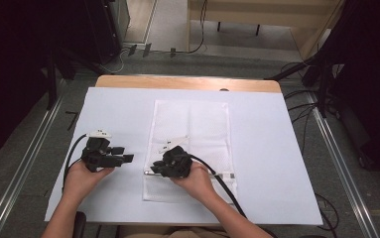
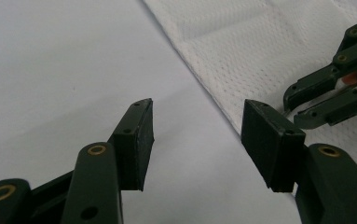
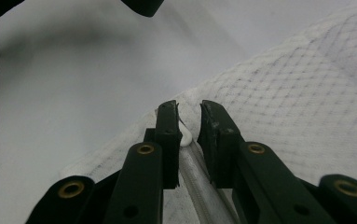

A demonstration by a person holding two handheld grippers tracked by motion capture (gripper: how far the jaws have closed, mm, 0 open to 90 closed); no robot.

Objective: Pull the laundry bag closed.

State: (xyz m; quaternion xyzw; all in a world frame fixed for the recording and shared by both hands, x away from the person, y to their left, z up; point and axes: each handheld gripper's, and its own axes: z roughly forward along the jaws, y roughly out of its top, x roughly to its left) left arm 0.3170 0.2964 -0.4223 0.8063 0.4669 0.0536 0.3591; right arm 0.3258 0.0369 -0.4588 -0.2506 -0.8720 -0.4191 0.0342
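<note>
Altogether: two hand-held grippers, left hand-held gripper (image 1: 128, 158) and right hand-held gripper (image 1: 153, 168); one mesh bag (image 1: 197, 124).

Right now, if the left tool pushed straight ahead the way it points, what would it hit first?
Probably the left edge of the white mesh laundry bag, lying flat on the white table cover; the left tool stands open. The right tool lies farther right, though depth is unclear.

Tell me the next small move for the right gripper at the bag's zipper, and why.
Probably close the right gripper the rest of the way on the zipper pull: the pull sits between its jaws at the edge of the white mesh bag, with a slight gap apparently left. The left gripper hangs open over the table beside the bag.
</note>
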